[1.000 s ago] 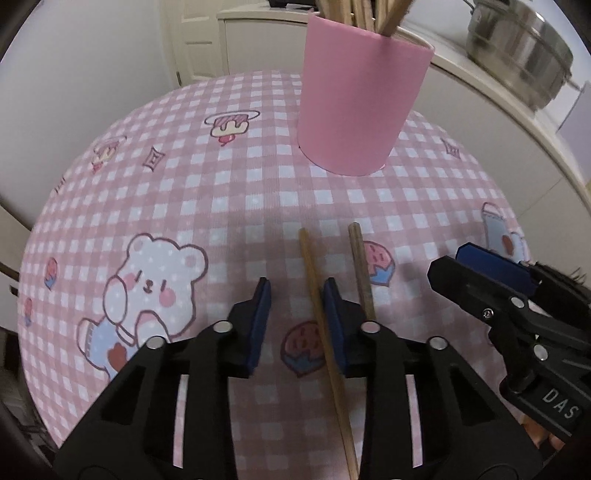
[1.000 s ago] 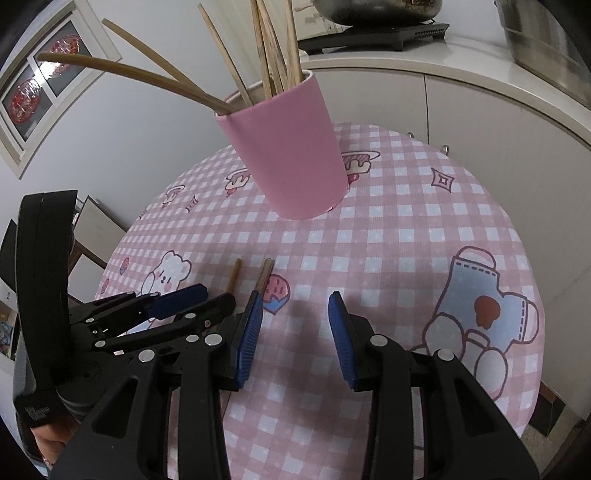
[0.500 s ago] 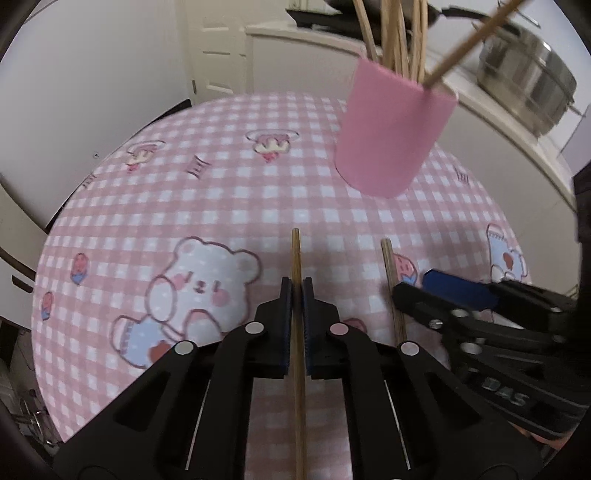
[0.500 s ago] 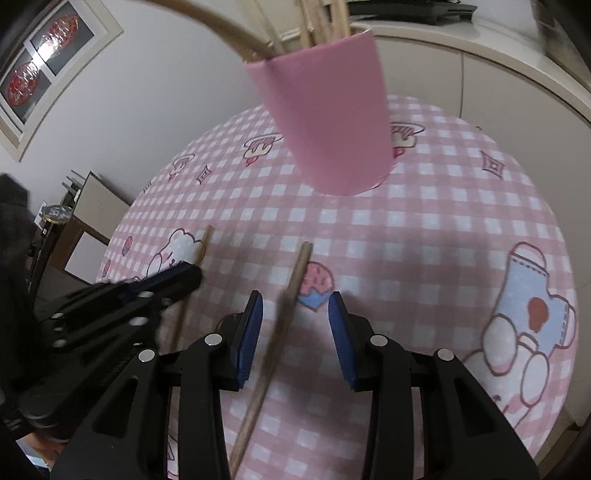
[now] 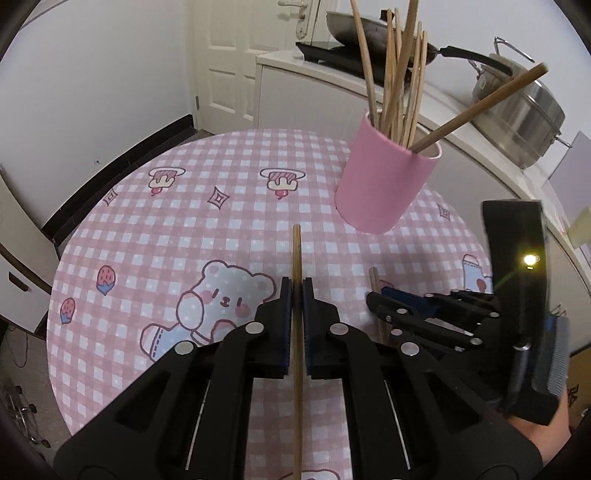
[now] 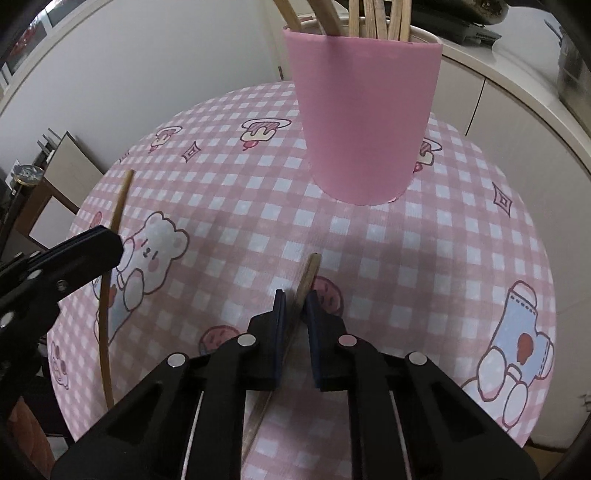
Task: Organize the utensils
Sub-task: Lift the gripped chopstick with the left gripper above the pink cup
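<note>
My left gripper is shut on a wooden chopstick, which it holds above the pink checked tablecloth with the tip pointing forward. The right wrist view shows that gripper and its chopstick at the left. My right gripper is closing its jaws on a second chopstick that lies slanted between the pads, touching both, low over the cloth. The left wrist view shows that pair too: right gripper, chopstick. A pink cup holding several wooden chopsticks stands just beyond.
The round table ends close behind the cup. A white counter with a frying pan and a steel pot runs along the back right. A white door and dark skirting are at the back left.
The left gripper shut on its chopstick and lifted it away from the table. The right gripper moved left over the second chopstick and narrowed its jaws onto it.
</note>
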Motion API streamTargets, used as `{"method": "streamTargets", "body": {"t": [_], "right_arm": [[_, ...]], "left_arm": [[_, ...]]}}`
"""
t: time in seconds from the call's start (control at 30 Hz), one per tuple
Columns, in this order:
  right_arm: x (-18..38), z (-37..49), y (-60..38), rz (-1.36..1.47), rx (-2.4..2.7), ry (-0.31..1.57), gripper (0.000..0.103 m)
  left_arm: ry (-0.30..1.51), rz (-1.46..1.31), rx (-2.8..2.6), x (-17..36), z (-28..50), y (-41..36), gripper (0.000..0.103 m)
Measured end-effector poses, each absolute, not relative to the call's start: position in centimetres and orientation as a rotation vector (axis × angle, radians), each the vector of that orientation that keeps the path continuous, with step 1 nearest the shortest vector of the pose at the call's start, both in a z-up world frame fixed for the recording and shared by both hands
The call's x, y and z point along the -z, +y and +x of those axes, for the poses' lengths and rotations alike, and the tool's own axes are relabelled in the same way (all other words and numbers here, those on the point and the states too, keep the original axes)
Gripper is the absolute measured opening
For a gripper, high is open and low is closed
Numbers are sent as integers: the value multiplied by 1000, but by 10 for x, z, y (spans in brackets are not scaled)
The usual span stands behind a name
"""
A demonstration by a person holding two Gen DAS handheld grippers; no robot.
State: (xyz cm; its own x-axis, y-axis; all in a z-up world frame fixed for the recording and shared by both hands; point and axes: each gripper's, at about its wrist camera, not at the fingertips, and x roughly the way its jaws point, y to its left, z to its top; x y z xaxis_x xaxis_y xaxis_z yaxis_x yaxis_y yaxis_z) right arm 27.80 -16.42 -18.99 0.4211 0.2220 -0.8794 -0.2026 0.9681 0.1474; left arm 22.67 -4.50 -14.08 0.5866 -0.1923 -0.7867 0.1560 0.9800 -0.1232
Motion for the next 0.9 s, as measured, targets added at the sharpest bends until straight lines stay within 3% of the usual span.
{"method": "streamTargets", "body": {"t": [0.27,0.9], "right_arm": [[170,265,-180,118,-326,1048,5],[32,198,-209,121,-385,576,5]], "left_arm": [[854,-49,213,111,207,-45,6],[533,-78,292,17,150,-67,6]]}}
